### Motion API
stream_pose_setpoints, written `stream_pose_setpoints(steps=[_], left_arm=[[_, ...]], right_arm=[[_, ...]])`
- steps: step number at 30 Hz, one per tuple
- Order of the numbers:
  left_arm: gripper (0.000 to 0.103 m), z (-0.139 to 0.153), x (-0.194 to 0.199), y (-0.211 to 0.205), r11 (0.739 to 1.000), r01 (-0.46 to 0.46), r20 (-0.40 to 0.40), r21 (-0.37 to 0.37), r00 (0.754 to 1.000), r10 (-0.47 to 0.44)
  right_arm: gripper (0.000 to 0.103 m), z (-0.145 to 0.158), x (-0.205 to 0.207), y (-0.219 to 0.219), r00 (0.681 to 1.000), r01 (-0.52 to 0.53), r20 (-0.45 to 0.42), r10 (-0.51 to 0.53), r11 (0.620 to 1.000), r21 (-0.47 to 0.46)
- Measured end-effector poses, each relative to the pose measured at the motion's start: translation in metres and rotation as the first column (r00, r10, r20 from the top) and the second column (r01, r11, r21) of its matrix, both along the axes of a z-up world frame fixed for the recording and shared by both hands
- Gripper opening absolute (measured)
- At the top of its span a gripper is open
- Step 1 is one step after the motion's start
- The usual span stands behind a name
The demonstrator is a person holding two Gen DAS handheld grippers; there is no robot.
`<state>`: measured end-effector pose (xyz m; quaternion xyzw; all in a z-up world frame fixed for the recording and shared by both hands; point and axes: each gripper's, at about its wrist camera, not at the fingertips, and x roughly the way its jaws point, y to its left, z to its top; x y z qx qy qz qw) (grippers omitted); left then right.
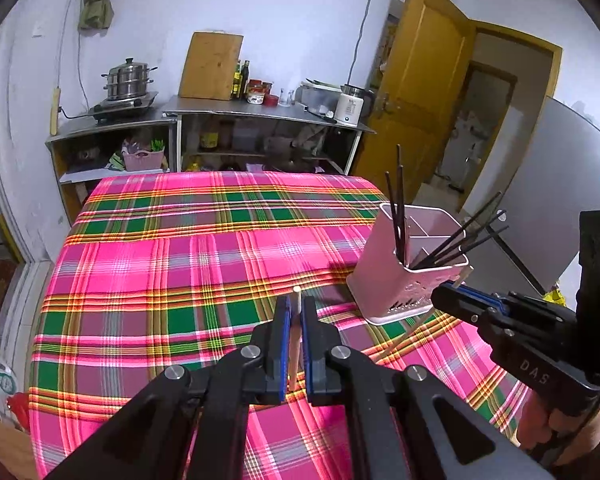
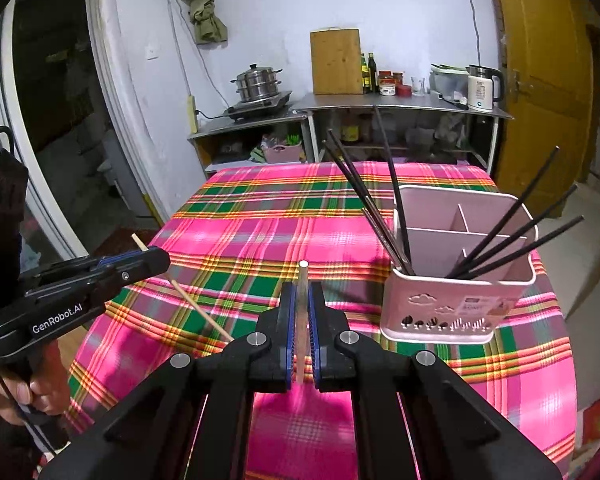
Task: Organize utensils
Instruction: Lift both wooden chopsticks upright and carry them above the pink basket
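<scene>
A pink utensil holder (image 1: 412,272) (image 2: 456,292) with dividers stands on the plaid table at the right. Several black chopsticks (image 1: 398,208) (image 2: 380,200) lean in its compartments. My left gripper (image 1: 296,312) is shut on a light wooden chopstick (image 1: 296,320), held above the cloth left of the holder; it also shows in the right wrist view (image 2: 156,260). My right gripper (image 2: 302,304) is shut on another light wooden chopstick (image 2: 302,320), just left of the holder; in the left wrist view it (image 1: 448,294) sits by the holder's near right corner.
The table wears a pink and green plaid cloth (image 1: 180,264) (image 2: 240,216). Behind it stand a steel counter (image 1: 260,110) with a cutting board, bottles, kettle (image 1: 350,106) and a steamer pot (image 1: 128,80). A yellow door (image 1: 416,92) is at the right.
</scene>
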<state>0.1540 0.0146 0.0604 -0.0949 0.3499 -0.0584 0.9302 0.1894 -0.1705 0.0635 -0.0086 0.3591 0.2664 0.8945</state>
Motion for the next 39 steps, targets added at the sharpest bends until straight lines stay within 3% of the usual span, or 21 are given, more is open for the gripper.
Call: stream_pose_setpoints(steps=[22, 39], left_arm=[[0.005, 0.033, 0.014, -0.051, 0.988, 0.144, 0.018, -0.05, 0.989, -0.144], [0.005, 0.108, 0.056, -0.089, 0.973, 0.222, 0.174, -0.064, 0.962, -0.209]], right_arm=[[0.006, 0.038, -0.015, -0.046, 0.993, 0.086, 0.081, -0.088, 0.996, 0.032], [0.006, 0.1, 0.005, -0.081, 0.958, 0.171, 0.214, -0.192, 0.979, 0.11]])
